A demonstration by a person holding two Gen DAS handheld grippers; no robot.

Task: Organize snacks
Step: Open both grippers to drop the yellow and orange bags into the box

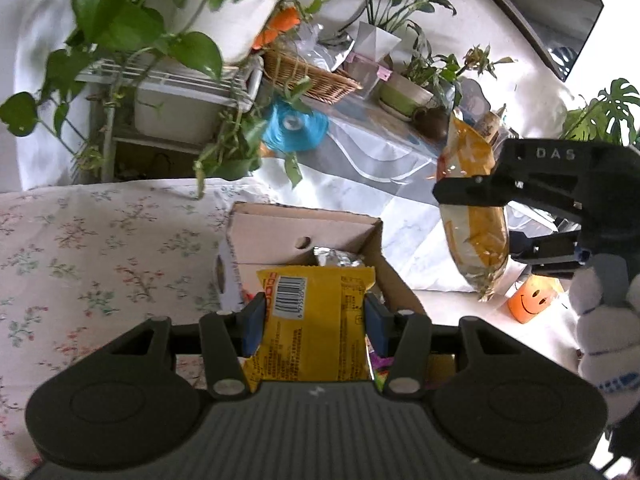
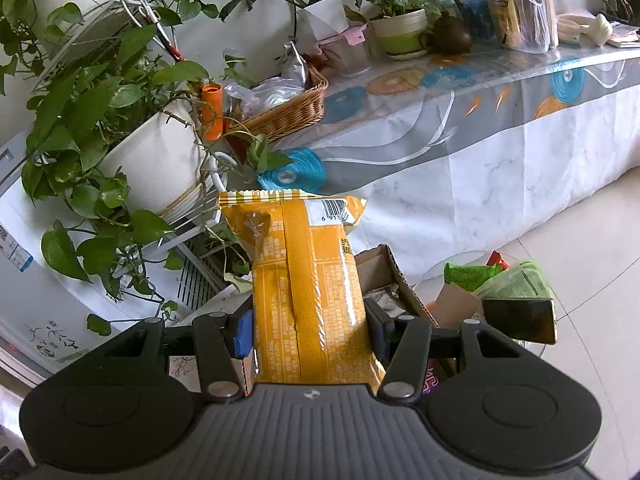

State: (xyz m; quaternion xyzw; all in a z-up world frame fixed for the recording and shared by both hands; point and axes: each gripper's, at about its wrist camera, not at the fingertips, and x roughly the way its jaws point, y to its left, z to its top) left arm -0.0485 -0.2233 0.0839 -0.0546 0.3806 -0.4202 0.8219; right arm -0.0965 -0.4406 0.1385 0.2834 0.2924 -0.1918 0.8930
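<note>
While each gripper pinches a snack: barcoded yellow packet point(image 1: 312, 320) left point(image 1: 314, 316), orange bag point(image 2: 312, 300) right point(image 2: 310, 328) "DAS".

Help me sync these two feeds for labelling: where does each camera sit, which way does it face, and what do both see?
Left wrist: on the left gripper, looking along its fingers at the yellow packet over the cardboard box; the right gripper shows at right.
Right wrist: on the right gripper, facing the orange snack bag and plant-lined table.
Shared: box, orange snack bag, wicker basket.
</note>
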